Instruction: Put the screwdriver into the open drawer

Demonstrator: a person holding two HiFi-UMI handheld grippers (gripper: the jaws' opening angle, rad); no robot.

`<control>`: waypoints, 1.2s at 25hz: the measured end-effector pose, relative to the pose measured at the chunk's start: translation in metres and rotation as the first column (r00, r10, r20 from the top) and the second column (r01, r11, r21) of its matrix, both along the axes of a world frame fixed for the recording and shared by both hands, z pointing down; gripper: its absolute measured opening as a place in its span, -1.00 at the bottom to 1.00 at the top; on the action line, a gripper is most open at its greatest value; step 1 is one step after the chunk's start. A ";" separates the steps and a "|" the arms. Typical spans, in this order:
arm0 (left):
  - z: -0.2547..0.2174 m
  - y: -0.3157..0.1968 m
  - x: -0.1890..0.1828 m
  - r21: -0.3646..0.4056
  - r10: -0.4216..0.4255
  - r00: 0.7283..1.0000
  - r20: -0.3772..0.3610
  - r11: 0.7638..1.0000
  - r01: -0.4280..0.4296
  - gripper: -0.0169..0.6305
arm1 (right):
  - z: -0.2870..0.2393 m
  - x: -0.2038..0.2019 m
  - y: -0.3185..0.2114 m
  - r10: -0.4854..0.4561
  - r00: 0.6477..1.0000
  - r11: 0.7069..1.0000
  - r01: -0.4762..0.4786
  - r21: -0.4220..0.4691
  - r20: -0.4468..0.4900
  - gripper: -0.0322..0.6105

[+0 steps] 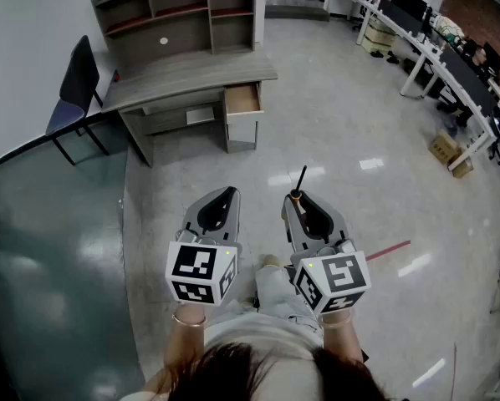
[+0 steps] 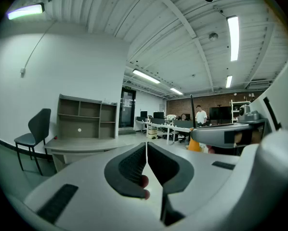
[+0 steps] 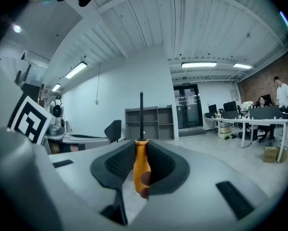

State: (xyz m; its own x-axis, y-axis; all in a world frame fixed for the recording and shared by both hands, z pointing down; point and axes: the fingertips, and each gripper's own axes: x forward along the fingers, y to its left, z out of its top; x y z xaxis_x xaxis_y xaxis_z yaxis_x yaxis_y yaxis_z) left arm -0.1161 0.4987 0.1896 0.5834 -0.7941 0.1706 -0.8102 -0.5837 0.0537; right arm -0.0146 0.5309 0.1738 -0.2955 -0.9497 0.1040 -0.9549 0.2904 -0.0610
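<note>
Gripping the screwdriver (image 3: 141,166) in the right tool (image 3: 140,146), pinched at mid-handle between the dark ribbed jaws, black shaft poking out past the tips. Well apart from the open drawer (image 1: 242,98), across a wide stretch of bare floor (image 1: 334,132), shaft aimed roughly toward the drawer.

Probably light and fully rigid. Hard, smooth orange plastic on the handle, so liable to pivot or slide in a two-sided pinch if swung fast. Best held where it is now, on the thick handle near the balance point, never on the thin steel shaft. Not fragile, though the tip looks able to snag on the drawer front.

Left tool (image 2: 147,150) closed on nothing, jaws meeting, as far from the drawer as the screwdriver.
</note>
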 end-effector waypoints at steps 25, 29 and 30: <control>-0.003 -0.157 0.072 -0.024 -0.082 0.997 0.012 0.996 0.082 -0.87 | -0.006 0.071 -0.148 -0.095 0.993 0.995 0.093 0.024 0.073 -0.63; -0.003 -0.179 0.091 -0.024 -0.102 0.995 0.014 0.994 0.103 -0.87 | -0.004 0.088 -0.172 -0.123 0.990 0.992 0.122 0.014 0.070 -0.63; -0.003 -0.184 0.095 -0.025 -0.109 0.994 0.014 0.994 0.110 -0.87 | -0.003 0.092 -0.178 -0.129 0.989 0.992 0.129 0.012 0.070 -0.63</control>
